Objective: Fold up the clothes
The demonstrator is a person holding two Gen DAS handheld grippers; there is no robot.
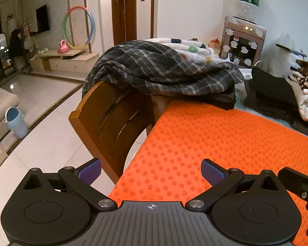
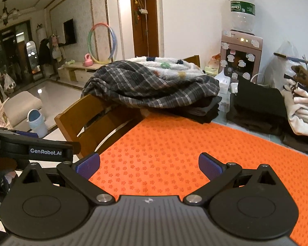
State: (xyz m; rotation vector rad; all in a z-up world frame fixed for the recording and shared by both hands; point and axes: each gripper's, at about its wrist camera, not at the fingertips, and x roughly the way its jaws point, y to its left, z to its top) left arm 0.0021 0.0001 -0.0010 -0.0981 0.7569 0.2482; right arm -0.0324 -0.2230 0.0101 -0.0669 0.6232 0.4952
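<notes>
Nearest the lens, the left tool [image 1: 151, 171] is spread wide with nothing between its blue pads, hovering over the near left corner of the orange mat [image 1: 205, 143] that covers the desk. The right tool [image 2: 148, 165] is likewise wide apart and empty, above the same mat [image 2: 184, 153]; in its view the left tool's black body with a white label shows at the left edge.

Just beyond the mat's left edge stands a wooden chair [image 1: 110, 123], its backrest against the desk.

Past the mat's far edge lies the grey plaid garment [image 1: 164, 71], crumpled in a heap rather than spread flat. Its long axis runs left to right across the desk's far side; its left end droops over the chair's top rail, its right end rests on a stack of dark folded clothes [image 1: 225, 100]. A white fleecy blanket [image 1: 186, 46] lies behind it.

To the right sit black clothes [image 2: 256, 102] and a pile of white folded ones [image 2: 301, 112]. Farthest back, a water dispenser [image 2: 240, 59] stands against the wall.
</notes>
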